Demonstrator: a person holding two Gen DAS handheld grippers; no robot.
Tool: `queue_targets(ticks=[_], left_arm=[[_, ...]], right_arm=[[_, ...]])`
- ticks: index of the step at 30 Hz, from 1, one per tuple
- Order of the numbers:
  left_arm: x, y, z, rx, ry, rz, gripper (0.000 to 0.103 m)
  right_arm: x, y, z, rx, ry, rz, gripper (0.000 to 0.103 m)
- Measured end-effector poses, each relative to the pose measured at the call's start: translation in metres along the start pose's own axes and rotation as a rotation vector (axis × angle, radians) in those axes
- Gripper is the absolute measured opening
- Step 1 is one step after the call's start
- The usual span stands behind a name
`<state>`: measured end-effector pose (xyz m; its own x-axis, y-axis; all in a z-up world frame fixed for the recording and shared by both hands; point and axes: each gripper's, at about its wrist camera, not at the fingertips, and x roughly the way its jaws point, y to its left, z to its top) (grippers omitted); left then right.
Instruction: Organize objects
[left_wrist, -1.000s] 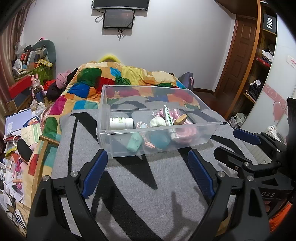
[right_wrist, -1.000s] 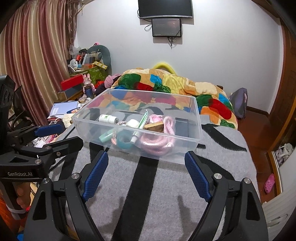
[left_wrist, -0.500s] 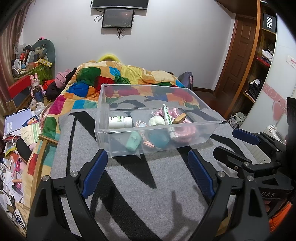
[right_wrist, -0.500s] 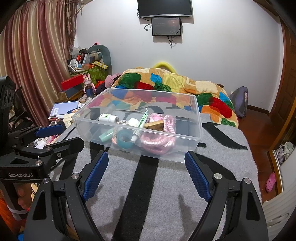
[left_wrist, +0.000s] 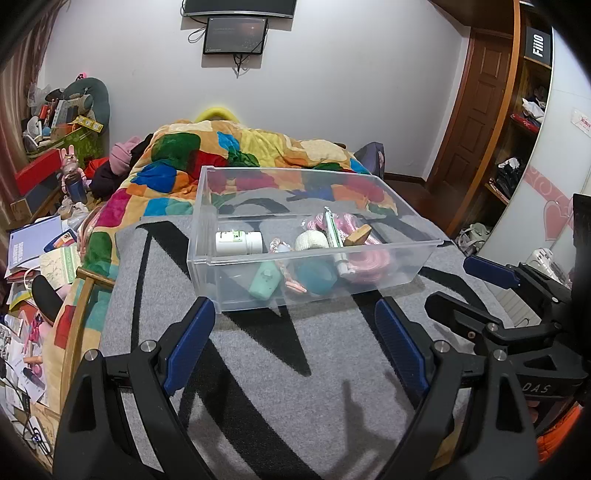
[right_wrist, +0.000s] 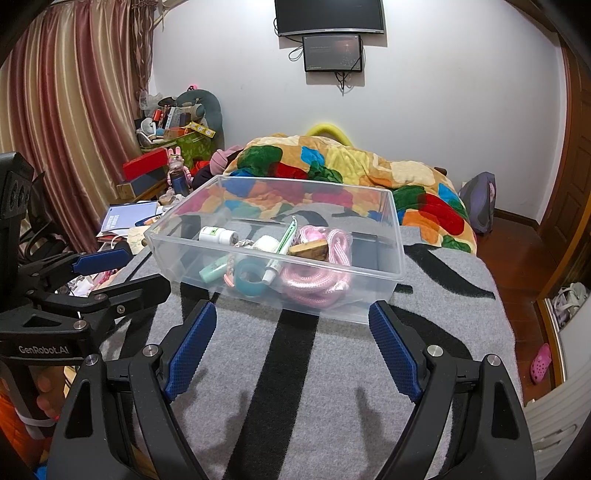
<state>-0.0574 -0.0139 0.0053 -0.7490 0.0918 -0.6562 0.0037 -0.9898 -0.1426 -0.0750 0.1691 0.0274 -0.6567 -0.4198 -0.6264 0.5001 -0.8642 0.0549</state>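
Observation:
A clear plastic bin (left_wrist: 236, 288) (right_wrist: 376, 295) stands on a grey and black blanket (left_wrist: 314, 387). In it lie a white pill bottle (left_wrist: 238, 242) (right_wrist: 218, 235), a mint green bottle (left_wrist: 264, 282), a teal ring (right_wrist: 251, 278), a toothpaste tube (right_wrist: 282, 245), a wooden block (right_wrist: 308, 249) and a pink rope (right_wrist: 314, 282). My left gripper (left_wrist: 295, 332) is open and empty, a short way in front of the bin. My right gripper (right_wrist: 291, 332) is open and empty, also just short of the bin.
A patchwork quilt (left_wrist: 229, 162) lies behind the bin. Papers, boxes and toys (left_wrist: 37, 240) crowd the floor left of the bed. A wooden door (left_wrist: 472, 110) and shelves (left_wrist: 524, 122) stand at the right. The blanket's edge drops off at the right (right_wrist: 509, 332).
Both grippers have drifted very slightly relative to the bin. Both stay open and the bin has not moved.

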Motion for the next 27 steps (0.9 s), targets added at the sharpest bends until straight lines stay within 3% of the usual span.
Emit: queue_targets(ticks=[21,27], left_arm=[[-0.0051,-0.0018,0.0039,0.008,-0.016,-0.015,0.089],[-0.0067,0.0006,0.0028,-0.010,-0.021,0.014,0.089]], right_arm=[[-0.0006,0.0011,-0.0004,0.000,-0.001,0.002,0.083],[-0.0014,0.0020,-0.0008,0.001,-0.002,0.004,0.083]])
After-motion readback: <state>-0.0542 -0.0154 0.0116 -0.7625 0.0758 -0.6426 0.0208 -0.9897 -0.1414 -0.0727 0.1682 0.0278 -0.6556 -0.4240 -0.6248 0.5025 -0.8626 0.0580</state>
